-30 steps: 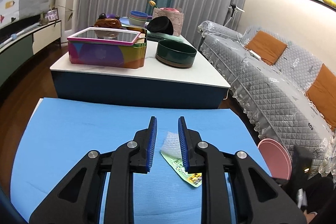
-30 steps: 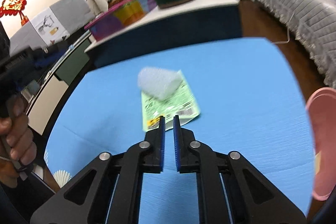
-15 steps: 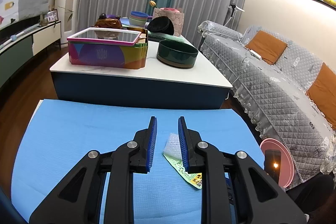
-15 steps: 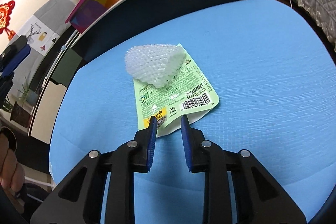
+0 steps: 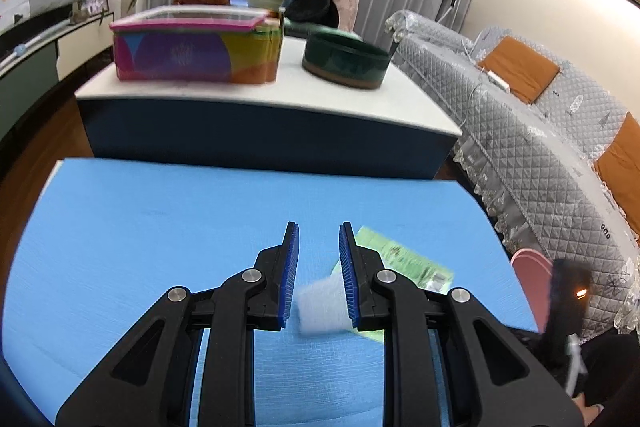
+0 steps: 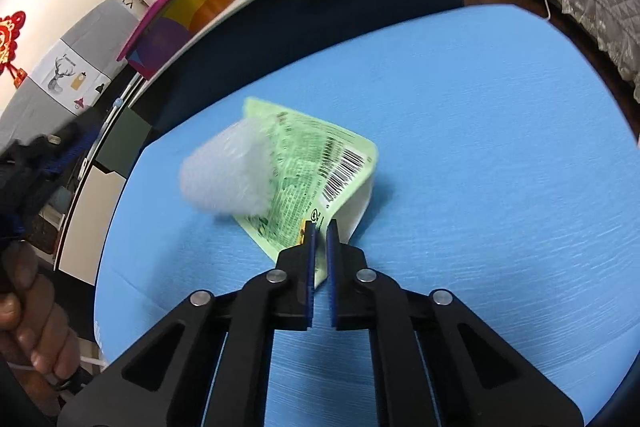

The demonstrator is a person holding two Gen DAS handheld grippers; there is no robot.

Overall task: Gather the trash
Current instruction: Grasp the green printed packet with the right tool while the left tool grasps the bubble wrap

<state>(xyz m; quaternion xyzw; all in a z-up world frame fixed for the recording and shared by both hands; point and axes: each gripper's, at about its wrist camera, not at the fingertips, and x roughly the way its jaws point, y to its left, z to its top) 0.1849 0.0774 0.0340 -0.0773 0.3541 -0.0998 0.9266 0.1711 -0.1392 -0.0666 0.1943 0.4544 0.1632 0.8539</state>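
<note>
Right wrist: right claw [image 6: 320,227] now pinches green wrapper [image 6: 316,163] (lifted); left claw [image 5: 318,255] remains open.

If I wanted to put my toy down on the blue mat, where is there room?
The blue mat is bare to the left of the left gripper and along the far edge by the white table. It is crowded where the green wrapper and white foam sit.

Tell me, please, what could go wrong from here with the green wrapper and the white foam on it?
The right hand-held gripper pinches only the corner of the green wrapper, so it could slip out. The white foam lies loose on the wrapper and may slide off onto the blue mat. The left hand-held gripper is open over the foam and might knock it aside.
</note>
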